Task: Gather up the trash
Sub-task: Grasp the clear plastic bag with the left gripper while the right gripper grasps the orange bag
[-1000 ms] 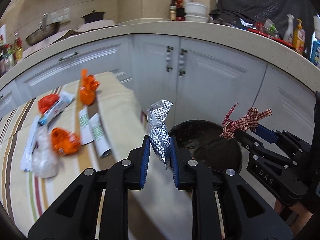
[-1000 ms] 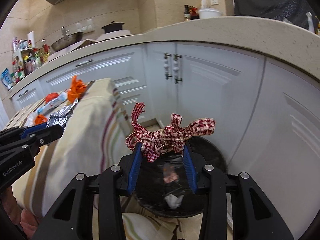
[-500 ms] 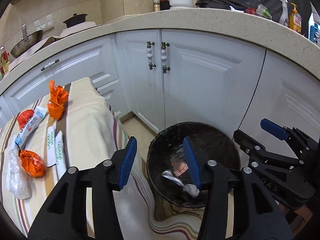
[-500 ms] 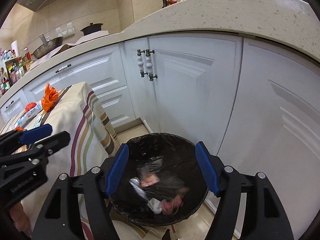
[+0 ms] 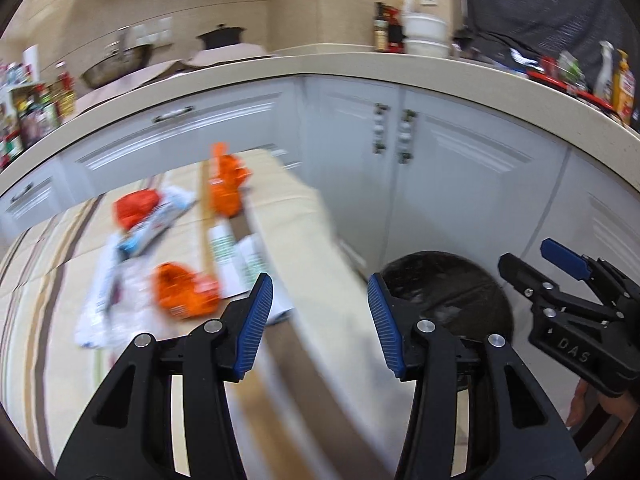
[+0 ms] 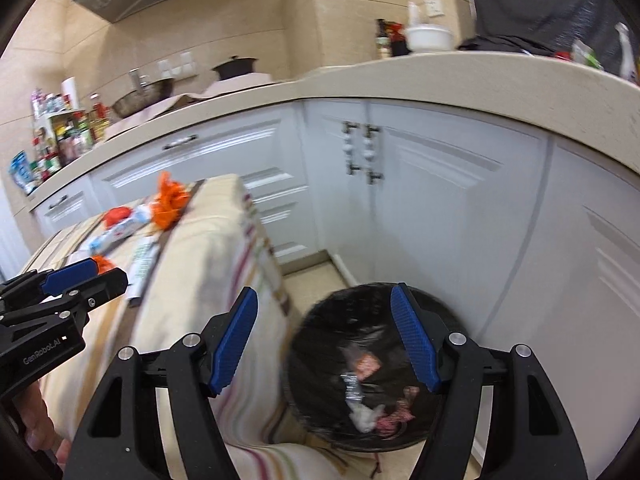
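My left gripper [image 5: 320, 284] is open and empty, over the table's right edge. My right gripper [image 6: 324, 292] is open and empty too, above the black-lined trash bin [image 6: 298, 344] on the floor. In the bin lie a foil wrapper [image 6: 352, 384], a red checked ribbon [image 6: 394, 420] and a white scrap [image 6: 366, 416]. On the striped tablecloth [image 5: 312, 240] trash remains: two orange wrappers [image 5: 226, 188] [image 5: 184, 292], a red wrapper [image 5: 136, 208], a white-blue packet [image 5: 160, 224], white sachets [image 5: 224, 244] and a clear plastic bag [image 5: 108, 308]. The left wrist view is blurred.
White cabinet doors [image 6: 440, 208] curve behind the bin under a beige counter [image 6: 460, 76]. The counter carries bottles, a pot and a white bowl [image 6: 430, 38]. The bin [image 5: 452, 280] stands right of the table, close to the cloth's hanging edge.
Both grippers opened and let go: the foil wrapper left the left one, the checked ribbon the right one. Both pieces now lie in the bin. The left view has swung back toward the table.
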`<state>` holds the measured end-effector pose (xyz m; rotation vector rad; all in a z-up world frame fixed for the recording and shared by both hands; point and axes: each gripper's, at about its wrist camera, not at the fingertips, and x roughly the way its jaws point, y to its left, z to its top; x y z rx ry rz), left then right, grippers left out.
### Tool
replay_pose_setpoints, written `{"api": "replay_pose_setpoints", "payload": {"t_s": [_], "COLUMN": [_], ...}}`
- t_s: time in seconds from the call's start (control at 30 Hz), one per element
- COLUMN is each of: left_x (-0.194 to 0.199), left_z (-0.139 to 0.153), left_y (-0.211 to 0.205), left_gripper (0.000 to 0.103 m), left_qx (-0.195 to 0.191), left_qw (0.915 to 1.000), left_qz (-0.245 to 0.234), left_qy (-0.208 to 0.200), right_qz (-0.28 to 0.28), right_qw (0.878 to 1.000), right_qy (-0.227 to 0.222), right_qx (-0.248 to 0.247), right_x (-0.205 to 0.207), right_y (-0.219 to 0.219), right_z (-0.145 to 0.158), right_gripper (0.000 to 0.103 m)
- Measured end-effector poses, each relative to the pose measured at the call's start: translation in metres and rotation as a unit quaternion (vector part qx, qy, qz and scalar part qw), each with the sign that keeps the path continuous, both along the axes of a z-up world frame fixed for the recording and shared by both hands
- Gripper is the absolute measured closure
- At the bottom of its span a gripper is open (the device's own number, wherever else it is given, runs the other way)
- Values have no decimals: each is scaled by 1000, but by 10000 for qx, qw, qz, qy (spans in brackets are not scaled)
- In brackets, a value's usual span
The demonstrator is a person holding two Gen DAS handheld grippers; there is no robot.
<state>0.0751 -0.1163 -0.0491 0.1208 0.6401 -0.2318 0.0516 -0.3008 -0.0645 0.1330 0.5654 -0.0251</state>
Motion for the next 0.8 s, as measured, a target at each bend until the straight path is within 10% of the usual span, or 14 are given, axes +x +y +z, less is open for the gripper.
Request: {"api": "replay_pose_setpoints", "payload": {"t_s": [0.8], "left_x": [-16], "left_z": [-12], "left_y": [142], "left_gripper": [45], "left_qx": [-219], "left_qw": [9896], "left_qz": [1412], "left_qy": [153], "right_qz": [1476], "right_qw": [9887], "right_qy": [137], "right_qx": [-226], "right_x": [15], "right_y": [136], "right_z": [4], "right_gripper": [36]}}
